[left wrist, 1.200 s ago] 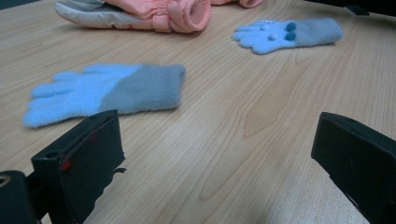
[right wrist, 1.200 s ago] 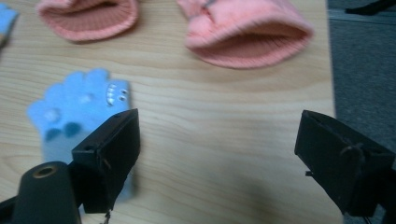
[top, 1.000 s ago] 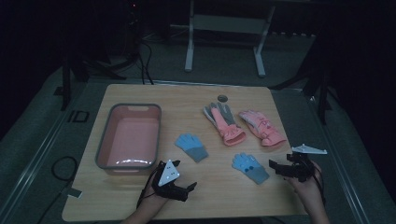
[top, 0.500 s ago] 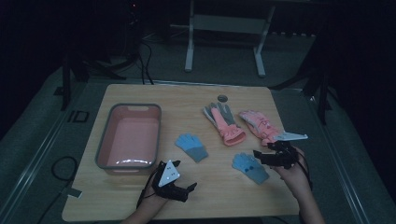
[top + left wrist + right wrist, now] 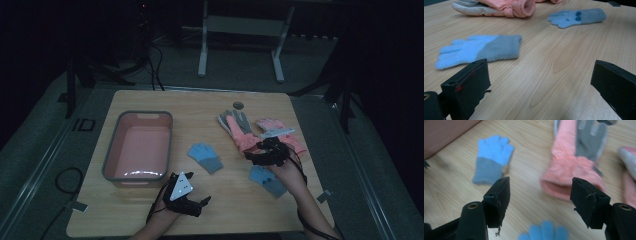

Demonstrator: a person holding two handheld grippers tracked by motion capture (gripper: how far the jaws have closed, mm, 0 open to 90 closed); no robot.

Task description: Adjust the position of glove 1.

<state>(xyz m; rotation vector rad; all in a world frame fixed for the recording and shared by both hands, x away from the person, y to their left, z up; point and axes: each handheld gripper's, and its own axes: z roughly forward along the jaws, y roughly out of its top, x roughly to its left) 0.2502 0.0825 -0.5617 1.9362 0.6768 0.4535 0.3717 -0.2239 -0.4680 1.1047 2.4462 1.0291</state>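
At the front edge of the surface [image 5: 150,220], the left claw [image 5: 199,206] lies low with its jaws wide apart and nothing between them. It is little threat where it is, though its cable could snag if the hand shifts.

Just beyond it, toward the middle, lies a blue glove [image 5: 205,156]. The other blue glove [image 5: 267,181] lies toward the right edge, directly under the right hand. A sleeve or trailing cable passing over it could drag it along or push it toward that edge.

The right claw [image 5: 541,185] hangs over the open cuff of the pink glove [image 5: 571,172], which lies flat, right of centre, fingers toward the far edge. Its jaws have just been closing, but they stand apart and hold nothing. The cuff lies below them, not yet pinched.

The main risk is a shallow bite. The cuff is puffy, so the pads may catch only the outer layer and let it slip when lifted. Jaws that shut too high would miss altogether.

The second pink glove [image 5: 282,131] lies just beside the first, toward the right edge. A grab aimed slightly off could take both or tug the wrong one.

A lifted glove would dangle and could sweep the nearer blue glove on the way to the tub [image 5: 137,114] at the left, or catch its rim.

A small disc [image 5: 238,105] sits near the far edge, well clear.

Just off the left edge, the letters "ID" [image 5: 82,125] can be read. No brand or label shows on the gloves.
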